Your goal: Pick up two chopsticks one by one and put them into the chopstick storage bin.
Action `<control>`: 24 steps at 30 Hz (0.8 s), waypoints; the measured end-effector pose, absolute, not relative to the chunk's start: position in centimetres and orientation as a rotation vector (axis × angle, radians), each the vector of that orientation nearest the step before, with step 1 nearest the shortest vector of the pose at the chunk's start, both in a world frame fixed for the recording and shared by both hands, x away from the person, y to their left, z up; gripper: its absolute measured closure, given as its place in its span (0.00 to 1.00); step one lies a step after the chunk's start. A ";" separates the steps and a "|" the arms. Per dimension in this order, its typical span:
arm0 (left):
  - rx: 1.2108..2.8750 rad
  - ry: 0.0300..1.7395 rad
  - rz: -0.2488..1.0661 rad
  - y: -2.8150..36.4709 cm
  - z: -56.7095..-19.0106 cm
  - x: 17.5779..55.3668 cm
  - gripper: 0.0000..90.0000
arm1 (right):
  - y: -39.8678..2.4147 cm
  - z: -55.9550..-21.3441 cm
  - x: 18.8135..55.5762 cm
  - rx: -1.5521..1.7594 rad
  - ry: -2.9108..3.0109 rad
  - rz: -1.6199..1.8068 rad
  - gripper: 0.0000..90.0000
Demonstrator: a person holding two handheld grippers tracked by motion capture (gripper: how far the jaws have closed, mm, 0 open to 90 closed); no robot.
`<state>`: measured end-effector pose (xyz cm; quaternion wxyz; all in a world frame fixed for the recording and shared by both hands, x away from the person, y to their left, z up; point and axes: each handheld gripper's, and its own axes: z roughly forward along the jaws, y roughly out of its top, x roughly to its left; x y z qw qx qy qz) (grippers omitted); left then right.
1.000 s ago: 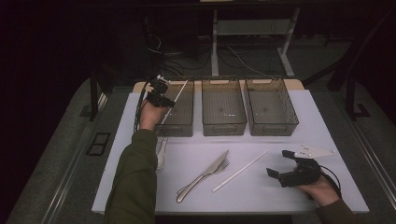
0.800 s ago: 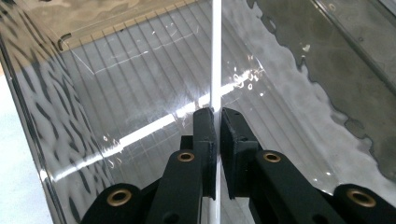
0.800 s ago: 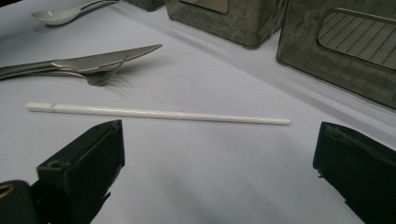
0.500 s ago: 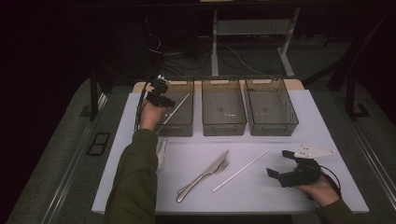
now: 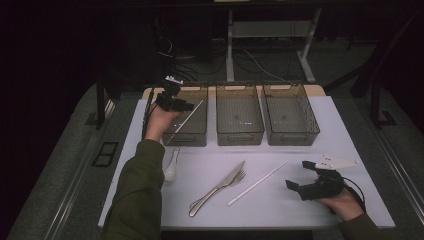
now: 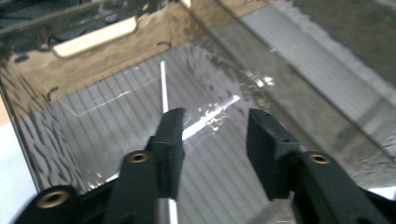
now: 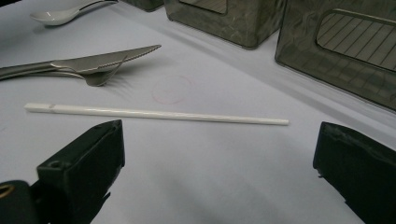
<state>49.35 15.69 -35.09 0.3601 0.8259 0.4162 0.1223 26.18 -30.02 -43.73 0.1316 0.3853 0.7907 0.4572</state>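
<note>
Left gripper hangs over the leftmost bin, at its near left corner, and its jaws have just been opening; they stand apart now with nothing pressed between the pads. A white chopstick lies slanted inside that bin, one end up toward the far rim. In the left gripper view the chopstick runs across the ribbed bin floor and passes under the left jaw.

Nearest to me, well right of that bin, the right gripper rests low over the white mat, jaws wide apart and holding nothing. Just ahead of it lies a second white chopstick. Closer to the bin lie a knife and fork together, and a white spoon sits just in front of the bin. Two more bins stand to its right.
</note>
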 end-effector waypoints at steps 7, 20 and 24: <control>2.146 0.977 0.293 14.5 -33.4 47.6 0.50 | -30.1 -43.7 26.2 1.116 2.292 1.327 0.02; 2.151 0.795 0.264 10.7 -31.0 43.0 0.43 | -30.2 -43.5 26.1 1.112 2.288 1.337 0.02; 2.167 0.746 0.245 9.5 -30.9 41.7 0.41 | -30.2 -43.5 26.0 1.107 2.287 1.337 0.02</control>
